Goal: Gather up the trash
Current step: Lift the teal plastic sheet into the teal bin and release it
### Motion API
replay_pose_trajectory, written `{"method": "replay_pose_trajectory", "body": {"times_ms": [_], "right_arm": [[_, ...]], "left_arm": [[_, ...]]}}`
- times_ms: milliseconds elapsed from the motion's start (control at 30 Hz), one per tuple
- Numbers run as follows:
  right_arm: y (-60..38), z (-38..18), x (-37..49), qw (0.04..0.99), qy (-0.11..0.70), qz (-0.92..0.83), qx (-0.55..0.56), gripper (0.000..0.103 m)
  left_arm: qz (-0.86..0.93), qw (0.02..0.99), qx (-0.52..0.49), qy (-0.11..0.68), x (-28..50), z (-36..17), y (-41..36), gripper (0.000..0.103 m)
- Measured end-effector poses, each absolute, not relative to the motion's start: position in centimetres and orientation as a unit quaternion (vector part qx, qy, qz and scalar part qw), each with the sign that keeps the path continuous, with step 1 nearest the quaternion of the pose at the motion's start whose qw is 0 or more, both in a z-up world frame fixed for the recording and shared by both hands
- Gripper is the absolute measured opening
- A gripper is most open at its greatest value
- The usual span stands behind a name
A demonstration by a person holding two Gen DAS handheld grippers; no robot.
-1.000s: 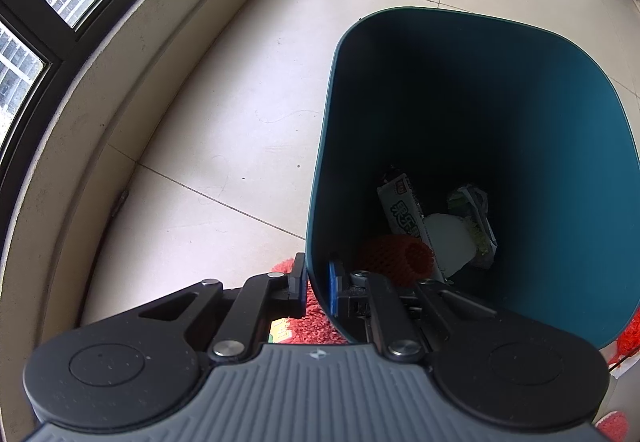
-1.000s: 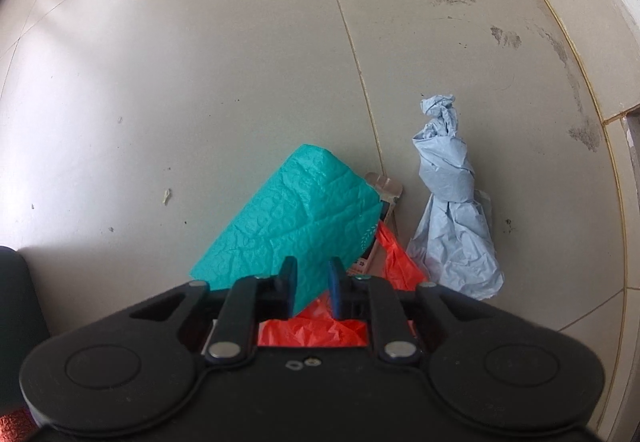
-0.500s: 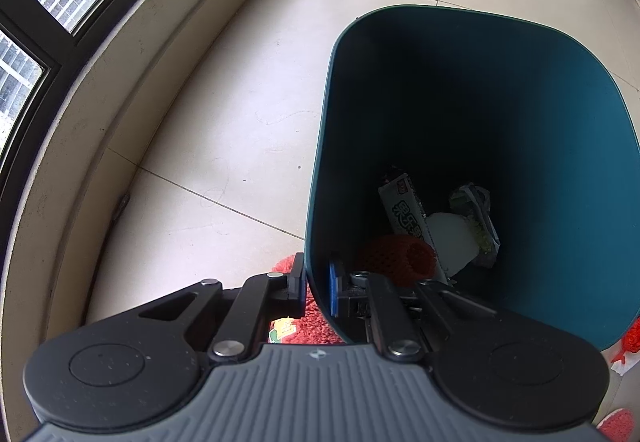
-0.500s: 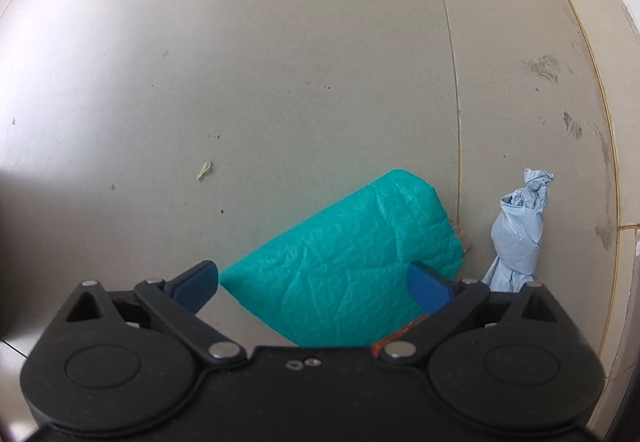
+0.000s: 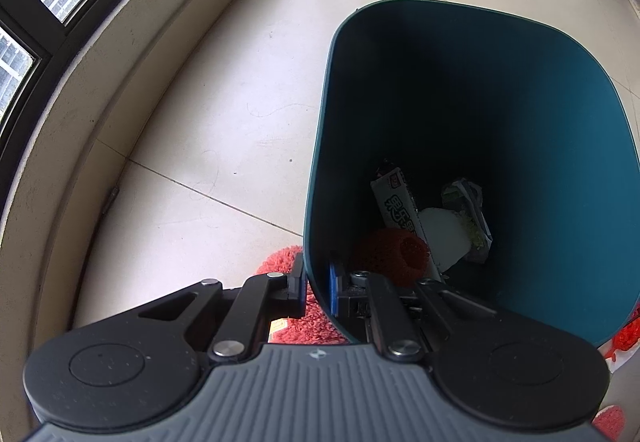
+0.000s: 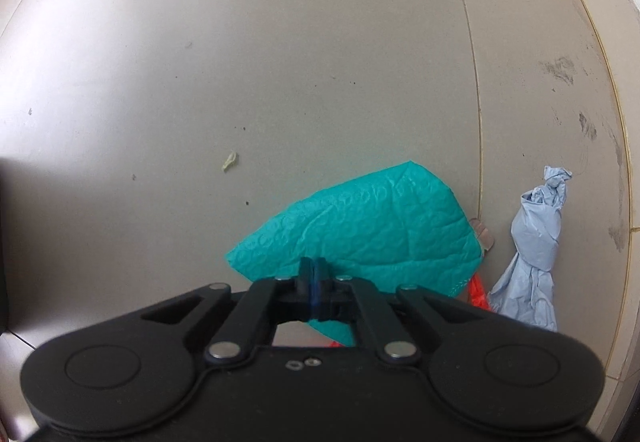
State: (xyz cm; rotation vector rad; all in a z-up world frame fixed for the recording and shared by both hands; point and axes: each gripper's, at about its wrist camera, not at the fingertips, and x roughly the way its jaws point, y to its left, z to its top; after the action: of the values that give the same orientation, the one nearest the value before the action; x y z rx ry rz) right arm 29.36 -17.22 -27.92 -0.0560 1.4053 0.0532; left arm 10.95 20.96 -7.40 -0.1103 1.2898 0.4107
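My left gripper (image 5: 316,286) is shut on the near wall of a dark teal trash bin (image 5: 520,161), one finger outside and one inside. At the bin's bottom lie a red foam net (image 5: 394,252), a printed white wrapper (image 5: 394,201) and a white scrap (image 5: 444,234). In the right wrist view a crumpled teal paper napkin (image 6: 360,226) lies on the tiled floor. My right gripper (image 6: 314,274) points down at it, its jaws closing to a pinch on the napkin's near edge.
A twisted blue-grey bag (image 6: 536,242) lies right of the napkin, and a red wrapper (image 6: 476,292) peeks from under it. A tiny pale scrap (image 6: 230,160) sits on the floor to the left. A red shaggy rug (image 5: 280,262) lies beside the bin, below a curved window sill (image 5: 80,121).
The right gripper's jaws spread wide over the teal napkin, then closed together on its near edge as the gripper shifted and rolled. The left gripper and bin have not moved.
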Motion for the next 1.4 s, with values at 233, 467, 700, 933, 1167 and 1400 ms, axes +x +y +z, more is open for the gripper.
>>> {"method": "replay_pose_trajectory", "body": {"times_ms": [233,467,700,933,1167,1400], "right_arm": [[-16.6,-29.5,28.8,0.759,0.649,0.025,-0.05,0.091],[-16.2,-31.3,28.4,0.757,0.651,0.029,-0.036,0.063],[-17.3,-31.1,26.9,0.767,0.641,0.035,-0.02,0.02],[-17.6,-30.9,26.3,0.763,0.645,0.044,-0.019,0.004],[-19.6,-25.3,24.8,0.78,0.622,0.068,-0.012,0.003],[-19.1,-16.0,22.7,0.811,0.575,0.108,0.003,0.002]], "left_arm": [[0.191,0.777,-0.047,0.597,11.0,-7.2,20.9,0.01],[0.191,0.777,-0.045,0.598,11.1,-7.2,20.9,0.01],[0.189,0.778,-0.047,0.597,11.1,-7.3,20.9,0.01],[0.19,0.778,-0.047,0.597,11.0,-7.4,20.9,0.01],[0.192,0.78,-0.05,0.594,11.0,-7.5,21.0,0.01],[0.195,0.78,-0.05,0.592,10.9,-7.6,21.0,0.01]]}}
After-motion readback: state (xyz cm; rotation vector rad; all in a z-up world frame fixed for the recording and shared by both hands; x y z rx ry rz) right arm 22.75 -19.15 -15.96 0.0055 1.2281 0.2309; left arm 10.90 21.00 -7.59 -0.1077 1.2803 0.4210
